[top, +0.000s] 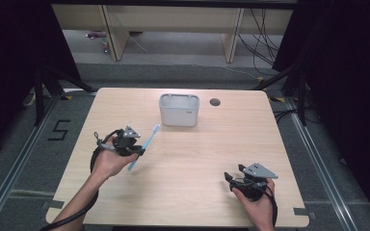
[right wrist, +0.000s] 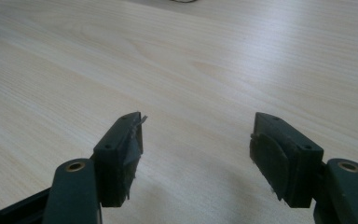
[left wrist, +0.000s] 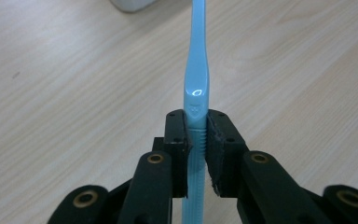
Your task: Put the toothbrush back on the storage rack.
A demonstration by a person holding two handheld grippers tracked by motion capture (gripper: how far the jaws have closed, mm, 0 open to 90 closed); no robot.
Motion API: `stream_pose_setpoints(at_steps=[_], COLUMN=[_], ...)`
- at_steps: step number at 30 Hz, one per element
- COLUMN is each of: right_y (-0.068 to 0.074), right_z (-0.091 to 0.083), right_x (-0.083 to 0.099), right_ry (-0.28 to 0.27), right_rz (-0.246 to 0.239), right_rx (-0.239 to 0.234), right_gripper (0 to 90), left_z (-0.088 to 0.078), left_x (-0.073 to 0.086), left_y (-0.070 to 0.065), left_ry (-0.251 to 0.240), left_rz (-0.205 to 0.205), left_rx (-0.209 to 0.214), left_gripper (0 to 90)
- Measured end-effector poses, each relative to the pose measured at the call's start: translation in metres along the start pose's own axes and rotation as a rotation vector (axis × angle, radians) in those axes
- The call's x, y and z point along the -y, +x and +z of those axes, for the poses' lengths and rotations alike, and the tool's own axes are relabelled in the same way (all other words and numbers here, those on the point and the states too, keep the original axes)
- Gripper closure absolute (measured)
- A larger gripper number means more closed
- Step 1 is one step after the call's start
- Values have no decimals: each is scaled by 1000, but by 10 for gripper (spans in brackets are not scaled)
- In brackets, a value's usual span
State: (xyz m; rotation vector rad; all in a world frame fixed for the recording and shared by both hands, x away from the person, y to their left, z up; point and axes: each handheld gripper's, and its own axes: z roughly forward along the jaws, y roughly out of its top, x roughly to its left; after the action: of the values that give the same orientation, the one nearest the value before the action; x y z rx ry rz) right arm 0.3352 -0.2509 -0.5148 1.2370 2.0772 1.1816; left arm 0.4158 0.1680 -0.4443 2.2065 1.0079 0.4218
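Note:
A light blue toothbrush (top: 144, 145) is held over the left part of the table, its head end pointing toward the grey bin (top: 179, 109). My left gripper (top: 134, 150) is shut on its handle. In the left gripper view the black pads (left wrist: 177, 140) press the ribbed handle of the toothbrush (left wrist: 196, 84) from both sides, and its neck runs up out of the frame. Near the table's front right my right gripper (top: 232, 178) rests low, open. Its two jaws stand wide apart in the right gripper view (right wrist: 196, 140), bare wood between them.
The grey rectangular bin stands at the back centre of the wooden table (top: 188, 159). A round cable hole (top: 215, 102) lies right of it. Black curtains flank the table, and cables run on the floor behind.

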Motion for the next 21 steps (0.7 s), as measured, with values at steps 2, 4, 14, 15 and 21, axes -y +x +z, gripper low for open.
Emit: stream_pose_setpoints(at_steps=[2, 4, 14, 15, 21], right_y=[0, 0, 0, 0, 0], right_z=[0, 0, -1, -1, -1], right_x=[0, 0, 0, 0, 0], right_ry=[0, 0, 10, 10, 10], right_rz=[0, -1, -10, -10, -9], right_rx=[0, 0, 3, 3, 3], right_gripper=[348, 348, 348, 349, 349], left_z=[-1, -2, -6, -5, -4], left_x=[1, 3, 8, 8, 11], left_y=[2, 2, 3, 3, 4], left_ry=[-20, -57, -225, -229, -313], left_rz=[8, 7, -17, -16, -29], left_rx=[0, -14, -31, -30, -25], left_gripper=[784, 784, 784, 783, 783])
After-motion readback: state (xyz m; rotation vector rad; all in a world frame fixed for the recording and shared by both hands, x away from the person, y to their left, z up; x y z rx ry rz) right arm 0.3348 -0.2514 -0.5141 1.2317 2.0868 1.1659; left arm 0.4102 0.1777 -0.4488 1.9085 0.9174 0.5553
